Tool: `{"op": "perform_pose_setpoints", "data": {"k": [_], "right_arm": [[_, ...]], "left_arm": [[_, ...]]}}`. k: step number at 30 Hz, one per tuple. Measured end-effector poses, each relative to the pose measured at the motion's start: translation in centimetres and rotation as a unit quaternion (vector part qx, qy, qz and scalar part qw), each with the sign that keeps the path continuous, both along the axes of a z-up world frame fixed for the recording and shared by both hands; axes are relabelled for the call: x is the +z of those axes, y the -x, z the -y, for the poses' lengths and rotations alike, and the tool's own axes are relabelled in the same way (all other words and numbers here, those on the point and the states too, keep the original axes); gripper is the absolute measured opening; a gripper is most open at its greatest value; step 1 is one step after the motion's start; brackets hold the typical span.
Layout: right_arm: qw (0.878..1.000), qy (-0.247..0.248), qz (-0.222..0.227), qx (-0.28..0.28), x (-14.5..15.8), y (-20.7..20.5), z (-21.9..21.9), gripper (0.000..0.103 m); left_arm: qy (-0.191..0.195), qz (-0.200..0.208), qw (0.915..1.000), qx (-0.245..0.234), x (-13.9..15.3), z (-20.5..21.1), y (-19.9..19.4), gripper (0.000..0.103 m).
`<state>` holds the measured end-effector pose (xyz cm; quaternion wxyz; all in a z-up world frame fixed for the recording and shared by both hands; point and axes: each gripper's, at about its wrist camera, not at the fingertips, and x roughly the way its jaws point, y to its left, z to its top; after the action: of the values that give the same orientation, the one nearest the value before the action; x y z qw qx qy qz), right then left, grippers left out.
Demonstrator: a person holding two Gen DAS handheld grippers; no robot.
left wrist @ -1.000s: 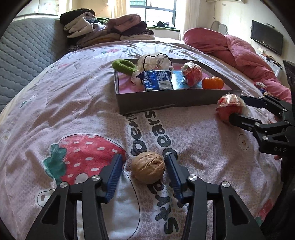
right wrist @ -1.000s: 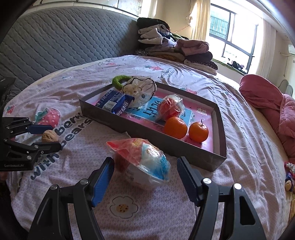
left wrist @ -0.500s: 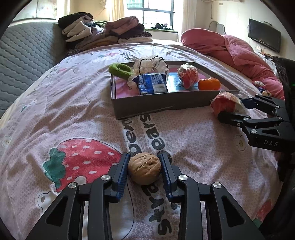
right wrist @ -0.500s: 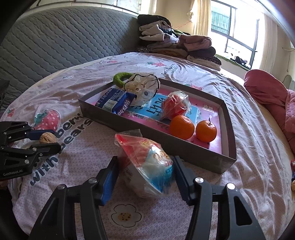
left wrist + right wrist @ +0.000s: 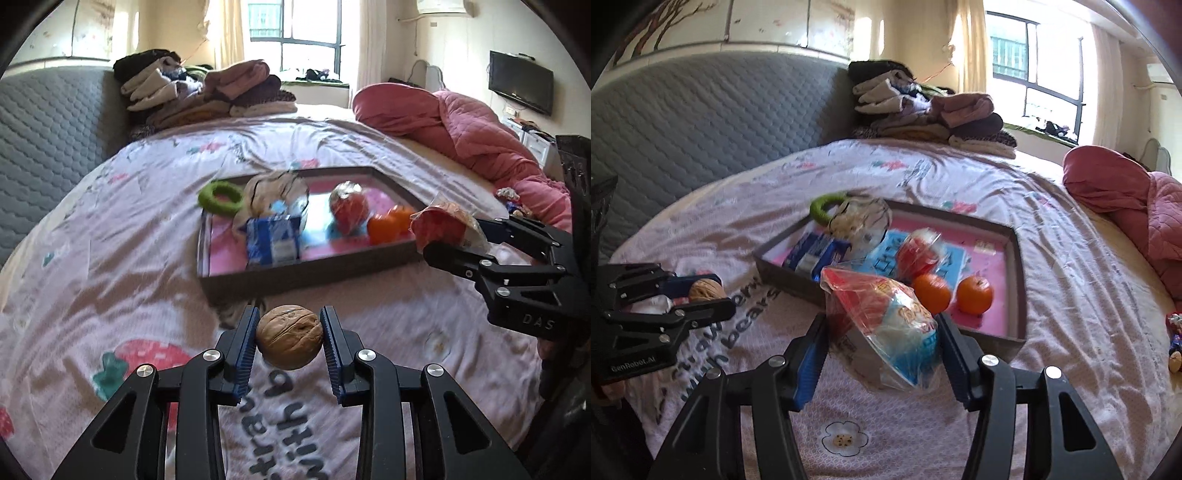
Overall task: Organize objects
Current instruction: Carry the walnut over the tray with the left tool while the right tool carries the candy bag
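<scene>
- The walnut is being pinched between the narrowly set jaws of the left gripper, clear of the bedspread; it is judged light, hard and round, so best clamped at its widest part.
- The bagged snack is being squeezed between the half-open jaws of the right gripper; its wrapper is judged slippery and crushable.
- The tray is lying just beyond both jaws, with oranges inside.

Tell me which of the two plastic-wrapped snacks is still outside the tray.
The larger wrapped snack, clamped in the right tool in front of the tray's near wall. The other wrapped snack lies inside the tray beside the oranges.
</scene>
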<state>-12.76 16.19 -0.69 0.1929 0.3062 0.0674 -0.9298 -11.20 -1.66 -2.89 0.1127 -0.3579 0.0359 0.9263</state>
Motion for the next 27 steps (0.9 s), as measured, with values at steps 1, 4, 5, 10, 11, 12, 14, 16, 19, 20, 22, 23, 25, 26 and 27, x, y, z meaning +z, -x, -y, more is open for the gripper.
{"op": "perform_pose_setpoints", "data": {"k": [1, 4, 5, 10, 11, 12, 14, 16, 19, 20, 22, 23, 25, 26, 27], "right_arm": [[1.000, 0.002, -0.005, -0.002, 0.4, -0.1, -0.2, 0.057], [1.000, 0.008, -0.017, -0.003, 1.4, -0.5, -0.7, 0.057], [1.000, 0.009, -0.020, -0.003, 1.7, -0.6, -0.8, 0.057], [0.999, 0.014, -0.040, -0.008, 3.7, -0.6, -1.5, 0.057], [0.999, 0.015, -0.043, -0.011, 4.0, -0.5, -1.6, 0.057], [0.999, 0.015, -0.047, -0.013, 4.5, -0.2, -1.8, 0.057], [0.998, 0.017, -0.055, -0.015, 5.2, 0.0, -2.1, 0.057], [0.998, 0.017, -0.060, -0.014, 5.7, 0.4, -2.4, 0.057], [0.997, 0.019, -0.070, -0.016, 6.6, 1.0, -2.7, 0.057], [0.997, 0.019, -0.073, -0.016, 6.8, 1.2, -2.8, 0.057], [0.997, 0.018, -0.080, -0.017, 7.4, 1.8, -3.0, 0.057], [0.996, 0.017, -0.083, -0.018, 7.6, 2.0, -3.1, 0.057], [0.996, 0.020, -0.089, -0.018, 8.2, 2.5, -3.3, 0.057], [0.995, 0.019, -0.093, -0.018, 8.4, 2.6, -3.3, 0.057], [0.995, 0.018, -0.097, -0.017, 8.6, 2.8, -3.3, 0.057]], "left_arm": [[0.000, -0.002, 1.0000, 0.000, 0.3, -0.3, 0.2, 0.034], [0.000, -0.004, 1.0000, 0.005, 1.0, -0.8, 0.6, 0.034], [0.000, -0.006, 0.9999, 0.008, 1.3, -1.0, 0.9, 0.034], [-0.009, -0.014, 0.9997, 0.021, 3.1, -1.8, 2.1, 0.034], [-0.009, -0.016, 0.9996, 0.022, 3.4, -2.0, 2.3, 0.034], [-0.011, -0.020, 0.9994, 0.024, 3.8, -2.2, 2.6, 0.034], [-0.015, -0.027, 0.9992, 0.027, 4.7, -2.5, 3.1, 0.034], [-0.017, -0.036, 0.9988, 0.028, 5.7, -2.8, 3.5, 0.034], [-0.016, -0.051, 0.9982, 0.029, 7.0, -3.3, 4.3, 0.034], [-0.015, -0.054, 0.9980, 0.028, 7.4, -3.6, 4.6, 0.034], [-0.015, -0.060, 0.9976, 0.030, 8.2, -3.9, 5.2, 0.034], [-0.016, -0.063, 0.9975, 0.029, 8.6, -4.0, 5.5, 0.034], [-0.019, -0.068, 0.9970, 0.034, 9.2, -4.2, 6.0, 0.034], [-0.019, -0.068, 0.9970, 0.034, 9.5, -4.3, 6.4, 0.034], [-0.020, -0.069, 0.9968, 0.035, 9.6, -4.3, 6.7, 0.034]]}}
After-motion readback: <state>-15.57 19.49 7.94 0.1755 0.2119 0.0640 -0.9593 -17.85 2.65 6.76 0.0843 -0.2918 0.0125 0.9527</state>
